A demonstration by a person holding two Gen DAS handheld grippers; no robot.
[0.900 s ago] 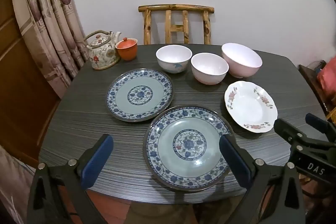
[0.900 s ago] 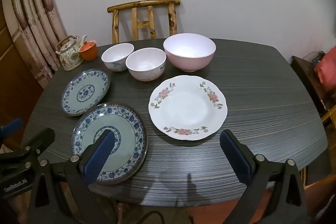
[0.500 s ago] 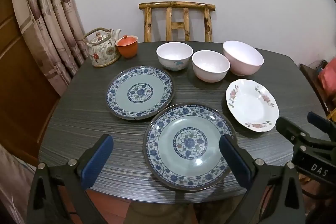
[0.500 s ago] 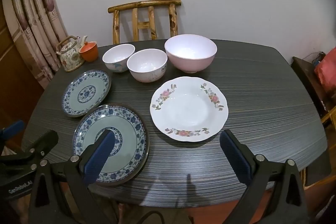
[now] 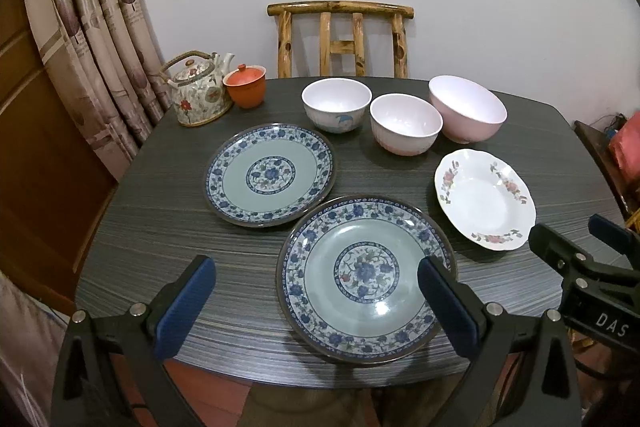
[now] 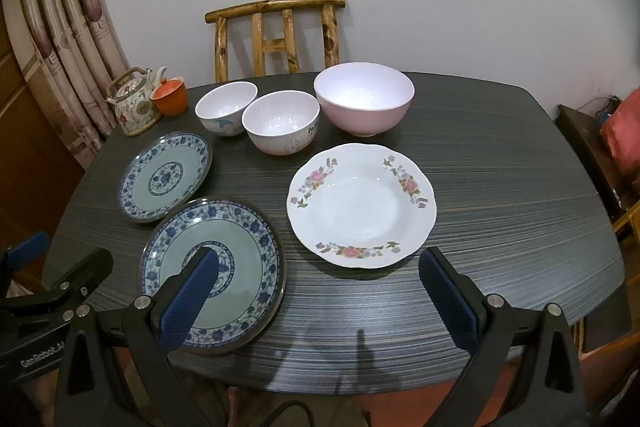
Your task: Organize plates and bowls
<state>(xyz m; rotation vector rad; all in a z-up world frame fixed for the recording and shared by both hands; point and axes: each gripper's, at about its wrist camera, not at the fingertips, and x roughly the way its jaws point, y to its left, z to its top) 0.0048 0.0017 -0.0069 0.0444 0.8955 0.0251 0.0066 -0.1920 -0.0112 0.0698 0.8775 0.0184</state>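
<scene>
both tools were just hanging over the near edge of the surface [image 5: 132,227], spread wide with nothing between the pads. the left tool [image 5: 316,301] sat over the near blue-patterned plate [image 5: 366,277], whose near rim was right at the near edge, and one pad covered a bit of its right side. the right tool [image 6: 320,295] was lined up with the white floral plate [image 6: 362,205] in the middle, and its left pad hid part of that same blue plate's centre in the right wrist view. second blue plate [image 5: 270,175] lay just behind, toward the left edge, rims nearly touching but i couldn't tell if they did. three bowls ran along the far edge: small white bowl [image 5: 336,105], ribbed pinkish bowl [image 5: 406,125], big pink bowl [image 5: 466,109], packed close together. teapot [image 5: 198,91] and orange lidded cup [image 5: 245,85] were at the far left corner. chair [image 5: 342,39] behind, its seat hidden. the text on the middle bowl was cut off, unreadable.
</scene>
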